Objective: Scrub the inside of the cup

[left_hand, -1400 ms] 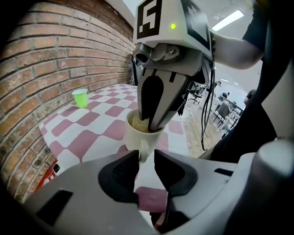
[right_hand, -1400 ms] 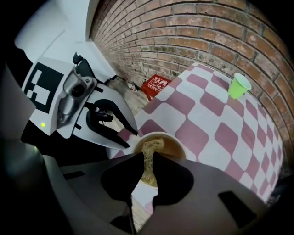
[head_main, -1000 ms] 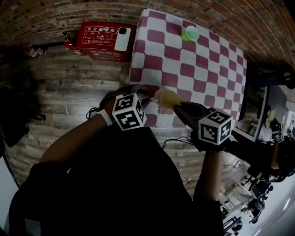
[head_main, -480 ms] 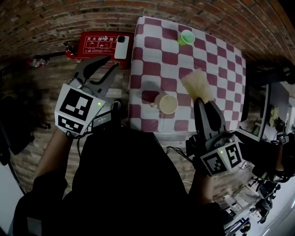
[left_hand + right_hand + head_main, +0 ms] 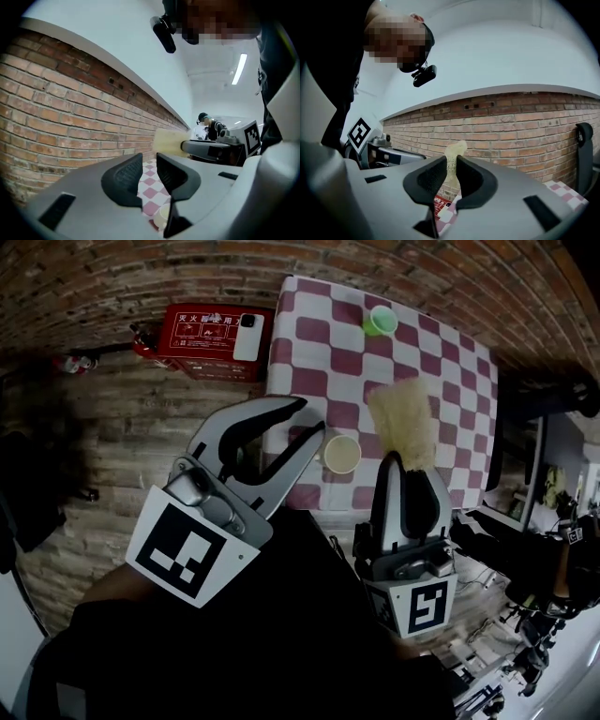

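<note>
Nearest, the left claw (image 5: 307, 420) is held raised at the left, its jaws apart and closing, with nothing between them. To its right, the right claw (image 5: 405, 463) is clamped on a pale yellow scrubbing pad (image 5: 403, 418), which stands up out of the jaws. Beyond both, the cup (image 5: 340, 454) is seen upright and unheld on the red-and-white checked desk (image 5: 450, 381), close to its near edge and between the two claws in the head view. A small green cup (image 5: 381, 319) is set near the desk's far edge. On the floor left of the desk, a red box (image 5: 197, 329) is seen, with a white phone (image 5: 247, 334) lying on it.
</note>
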Demonstrator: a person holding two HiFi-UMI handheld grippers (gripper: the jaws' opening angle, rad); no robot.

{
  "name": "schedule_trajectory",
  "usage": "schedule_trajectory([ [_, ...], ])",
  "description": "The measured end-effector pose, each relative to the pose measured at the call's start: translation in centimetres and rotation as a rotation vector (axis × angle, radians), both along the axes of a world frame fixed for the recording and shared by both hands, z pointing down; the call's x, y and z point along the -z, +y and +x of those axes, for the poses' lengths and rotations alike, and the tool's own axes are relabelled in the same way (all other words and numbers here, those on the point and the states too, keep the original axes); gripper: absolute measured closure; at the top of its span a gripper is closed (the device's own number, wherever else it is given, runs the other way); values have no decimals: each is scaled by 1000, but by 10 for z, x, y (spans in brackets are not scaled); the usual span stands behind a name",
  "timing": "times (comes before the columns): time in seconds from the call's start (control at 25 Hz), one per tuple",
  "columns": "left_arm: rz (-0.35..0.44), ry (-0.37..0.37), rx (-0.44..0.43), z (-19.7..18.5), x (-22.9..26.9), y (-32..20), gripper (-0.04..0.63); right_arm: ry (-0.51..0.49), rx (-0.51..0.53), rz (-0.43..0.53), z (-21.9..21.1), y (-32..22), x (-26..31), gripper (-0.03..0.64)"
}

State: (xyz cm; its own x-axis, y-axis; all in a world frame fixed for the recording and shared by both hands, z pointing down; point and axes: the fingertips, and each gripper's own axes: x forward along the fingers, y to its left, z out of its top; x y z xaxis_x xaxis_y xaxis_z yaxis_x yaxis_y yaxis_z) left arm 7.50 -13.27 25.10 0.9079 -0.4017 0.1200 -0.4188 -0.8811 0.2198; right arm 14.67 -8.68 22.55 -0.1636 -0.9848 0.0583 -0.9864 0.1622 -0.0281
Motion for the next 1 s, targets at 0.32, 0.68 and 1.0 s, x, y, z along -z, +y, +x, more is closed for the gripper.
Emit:
schedule_trajectory([
  [0.32,-7,-33,-6,0,-10,-4,492,-1,10,-21,-3,3,-7,546],
  [0.68,-11,-43,-36,6,-11,-1,492,3,10,-29,-4,1,-7,546],
  [1.0,-16,-31,1,2,-9,-5,492,-8,36,-35,-7,1,-9,546],
])
